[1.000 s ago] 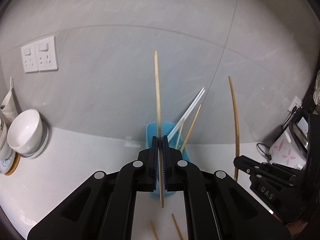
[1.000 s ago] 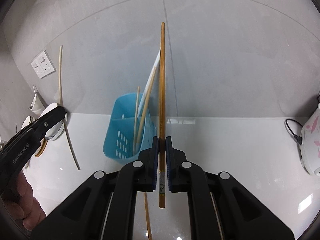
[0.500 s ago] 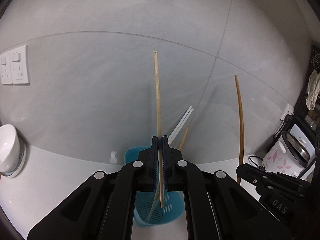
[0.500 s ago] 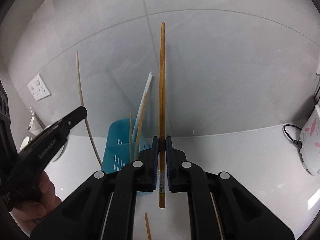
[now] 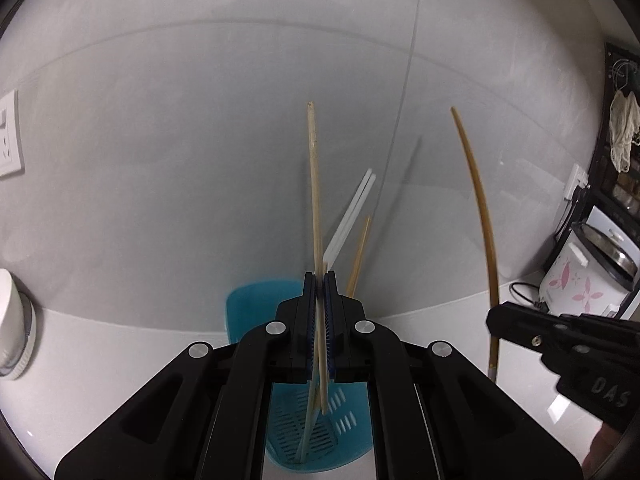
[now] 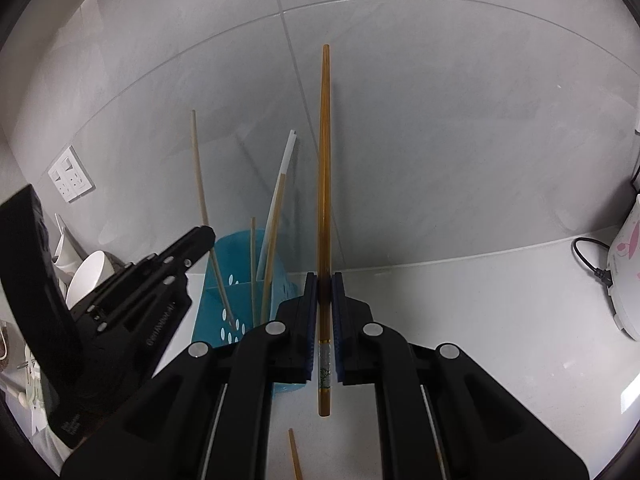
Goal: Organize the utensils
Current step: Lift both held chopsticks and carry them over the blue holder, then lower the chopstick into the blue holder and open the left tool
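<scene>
Chopstick of pale bamboo (image 5: pixel 315 200) stands nearly upright in the left gripper (image 5: pixel 320 280), whose jaws are pressed tight on its lower shaft, so that its bottom end hangs just above the mouth of the perforated teal plastic utensil basket (image 5: pixel 320 436) directly beneath the fingers; that vertical hold looks chosen so the stick can drop straight in among the white and wooden chopsticks (image 5: pixel 352 220) already leaning there. Off to the right, the right gripper (image 6: pixel 325 280) likewise clamps a darker amber lacquered chopstick (image 6: pixel 325 160) upright, its lower end clear of the white countertop (image 6: pixel 480 320), with the basket ahead and to its left, probably waiting its turn. Both tools point forward at the grey tiled wall (image 6: pixel 440 120), held level. One loose wooden chopstick (image 6: pixel 295 456) lies on the counter below the right gripper.
</scene>
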Tool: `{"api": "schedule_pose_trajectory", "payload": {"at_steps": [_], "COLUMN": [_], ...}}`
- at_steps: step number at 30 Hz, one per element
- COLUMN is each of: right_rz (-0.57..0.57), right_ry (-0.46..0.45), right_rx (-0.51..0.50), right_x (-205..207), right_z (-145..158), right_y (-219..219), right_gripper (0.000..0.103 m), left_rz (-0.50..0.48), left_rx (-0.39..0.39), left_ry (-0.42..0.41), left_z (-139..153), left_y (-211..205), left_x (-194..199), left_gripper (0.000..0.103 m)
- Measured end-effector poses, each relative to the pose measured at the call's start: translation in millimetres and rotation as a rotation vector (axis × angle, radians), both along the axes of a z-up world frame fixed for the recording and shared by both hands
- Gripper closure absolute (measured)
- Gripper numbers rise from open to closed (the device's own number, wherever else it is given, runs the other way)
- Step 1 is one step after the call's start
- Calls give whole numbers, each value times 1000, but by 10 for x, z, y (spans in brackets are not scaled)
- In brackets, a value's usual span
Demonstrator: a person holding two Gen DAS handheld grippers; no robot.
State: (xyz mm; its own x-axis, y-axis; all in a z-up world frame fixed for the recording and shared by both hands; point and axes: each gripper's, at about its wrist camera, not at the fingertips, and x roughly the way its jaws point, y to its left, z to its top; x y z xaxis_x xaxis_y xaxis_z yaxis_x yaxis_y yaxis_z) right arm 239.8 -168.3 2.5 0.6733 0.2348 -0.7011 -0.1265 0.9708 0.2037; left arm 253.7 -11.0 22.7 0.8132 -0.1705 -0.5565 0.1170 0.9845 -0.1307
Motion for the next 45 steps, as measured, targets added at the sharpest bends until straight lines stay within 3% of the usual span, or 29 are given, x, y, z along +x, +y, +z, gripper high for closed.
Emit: {"api": "schedule_pose_trajectory", "payload": {"at_steps": [11,17,18,19,22,23,27,31,45], "right_rz": [11,22,25,26,35,38,64,96,160], "right_ry": [15,16,17,16,12,9,-2,-18,-93], "right_rx": [0,0,-1,-1,1,0,2,20,93], "right_x": [-46,-30,-37,-47,-64,-68,-60,-23,160], "right_z": [-61,-38,-35,-34,-15,-8,15,37,49], "right_y": [-38,-15,-12,-9,-9,-4,51,165,537], "right_gripper": [97,97,97,97,97,97,97,97,97], "left_rz": [-15,-1,3,14,59,74,124,164,230], "left_rx": [18,6,1,9,26,31,20,22,3], "left_ry": [71,100,102,104,97,104,142,158,221], "left_z": [-202,-173,-156,-124,-26,5,70,124,54], "left_y": [-101,-74,-52,-39,7,34,155,315,845], "left_x": [43,-9,-23,-39,-113,-136,-220,-324,-503], "left_gripper": [99,96,91,76,44,41,14,6,6]}}
